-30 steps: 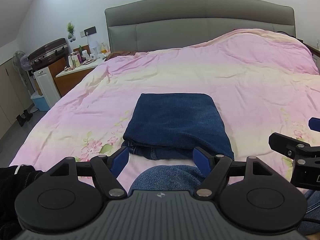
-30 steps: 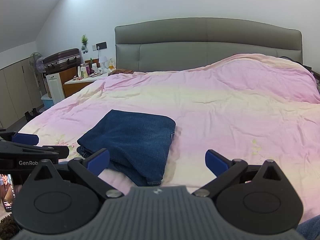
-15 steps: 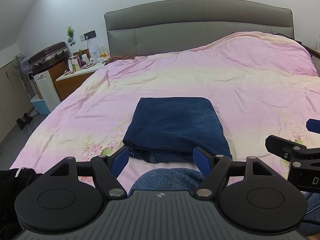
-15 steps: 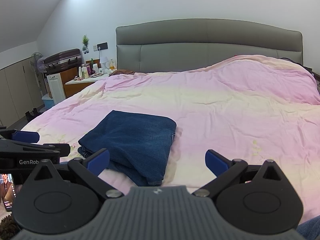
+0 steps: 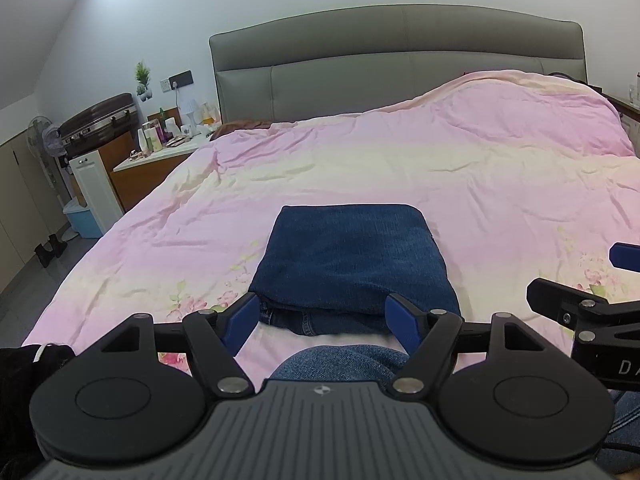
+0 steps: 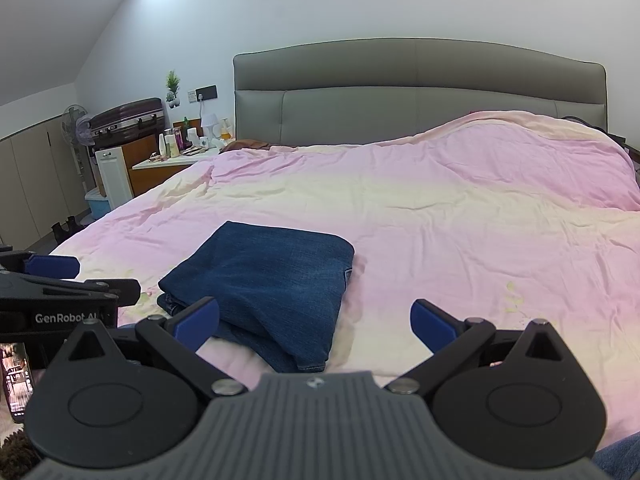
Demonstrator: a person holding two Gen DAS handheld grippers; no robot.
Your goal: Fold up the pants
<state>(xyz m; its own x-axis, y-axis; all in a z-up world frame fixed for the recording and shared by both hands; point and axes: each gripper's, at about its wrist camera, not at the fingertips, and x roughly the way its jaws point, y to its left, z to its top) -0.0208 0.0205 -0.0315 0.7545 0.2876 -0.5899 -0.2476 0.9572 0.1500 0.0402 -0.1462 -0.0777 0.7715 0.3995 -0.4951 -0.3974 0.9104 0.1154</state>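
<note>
Dark blue jeans [image 5: 354,258] lie folded into a compact rectangle on the pink bed cover [image 5: 440,168], near the bed's foot. My left gripper [image 5: 322,320] hovers open just short of the fold's near edge, nothing between its blue pads. In the right wrist view the folded jeans [image 6: 268,280] sit left of centre. My right gripper [image 6: 316,320] is open and empty, held above the bed to the right of the jeans. Each gripper shows at the edge of the other's view.
A grey padded headboard [image 5: 396,56] backs the bed. A cluttered nightstand [image 5: 160,160], a suitcase [image 5: 100,120] and a fan stand at the left. A person's denim-clad knee [image 5: 340,364] shows below my left gripper. A phone [image 6: 14,380] lies at the lower left.
Both grippers have drawn back and risen slightly, so the folded jeans sit a little farther away. The jeans have not moved and both grippers stay open.
</note>
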